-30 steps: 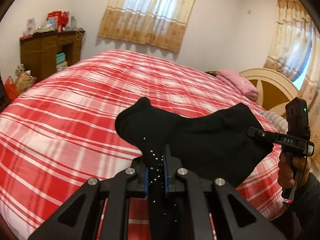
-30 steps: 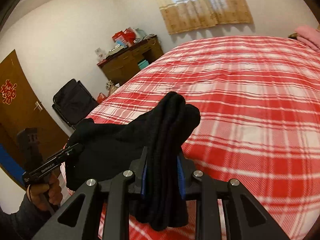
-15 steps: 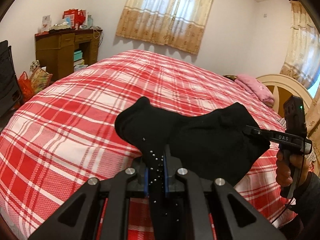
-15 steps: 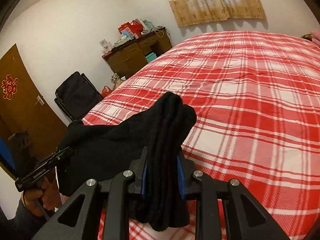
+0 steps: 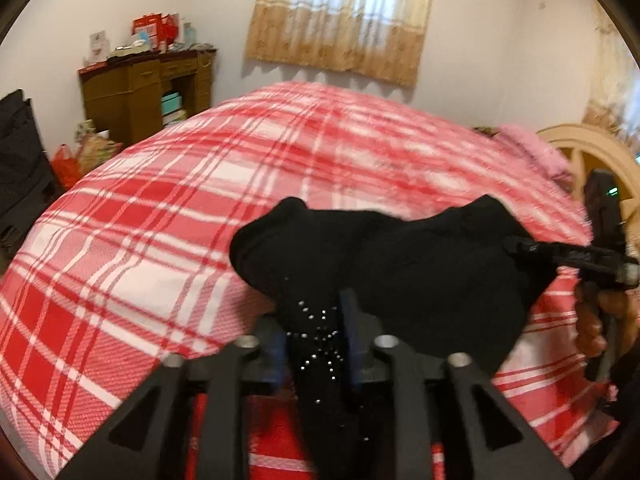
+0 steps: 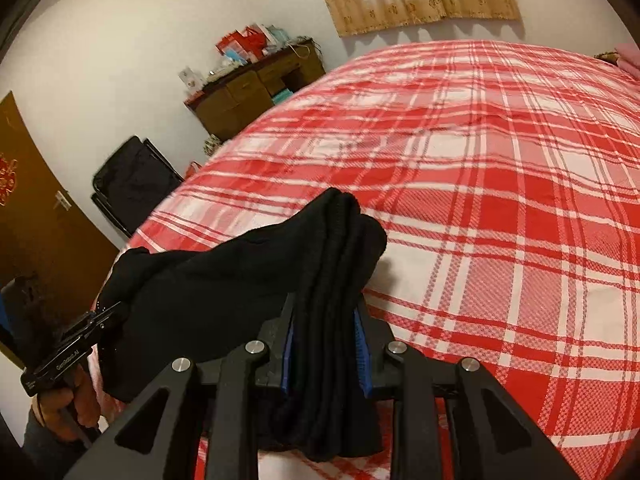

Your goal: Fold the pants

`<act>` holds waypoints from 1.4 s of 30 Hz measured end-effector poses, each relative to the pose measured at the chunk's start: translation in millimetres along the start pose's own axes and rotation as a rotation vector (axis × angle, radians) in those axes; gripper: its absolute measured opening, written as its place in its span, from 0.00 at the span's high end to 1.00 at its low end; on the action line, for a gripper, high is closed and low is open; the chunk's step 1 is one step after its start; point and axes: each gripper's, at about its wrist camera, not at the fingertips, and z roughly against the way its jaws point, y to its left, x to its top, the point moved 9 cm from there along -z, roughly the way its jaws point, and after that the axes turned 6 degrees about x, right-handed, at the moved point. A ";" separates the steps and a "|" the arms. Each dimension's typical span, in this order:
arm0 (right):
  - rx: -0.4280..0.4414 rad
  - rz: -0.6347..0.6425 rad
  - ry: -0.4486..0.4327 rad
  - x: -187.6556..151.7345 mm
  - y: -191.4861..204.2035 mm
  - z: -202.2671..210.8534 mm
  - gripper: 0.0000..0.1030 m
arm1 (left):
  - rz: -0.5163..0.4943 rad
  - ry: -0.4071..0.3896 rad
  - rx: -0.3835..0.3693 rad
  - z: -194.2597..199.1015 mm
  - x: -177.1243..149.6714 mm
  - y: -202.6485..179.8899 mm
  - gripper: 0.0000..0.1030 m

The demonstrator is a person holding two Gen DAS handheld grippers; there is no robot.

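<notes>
The black pants (image 5: 400, 264) hang in the air above the red checked bed (image 5: 160, 216), stretched sideways between the left gripper (image 5: 316, 344) and right gripper (image 6: 326, 344), each with jaws clamped on one bunched end.

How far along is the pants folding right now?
Done: the black pants are already bunched into several layers. In hand: the left claw and right claw each clamp one end, holding them above the red plaid bed. Left: lay them down flat, make any final fold, and release.
</notes>
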 end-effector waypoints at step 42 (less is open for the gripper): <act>-0.311 0.134 -0.359 -94.7 58.2 271.6 0.30 | -0.038 -0.291 0.070 165.9 11.8 -53.2 0.08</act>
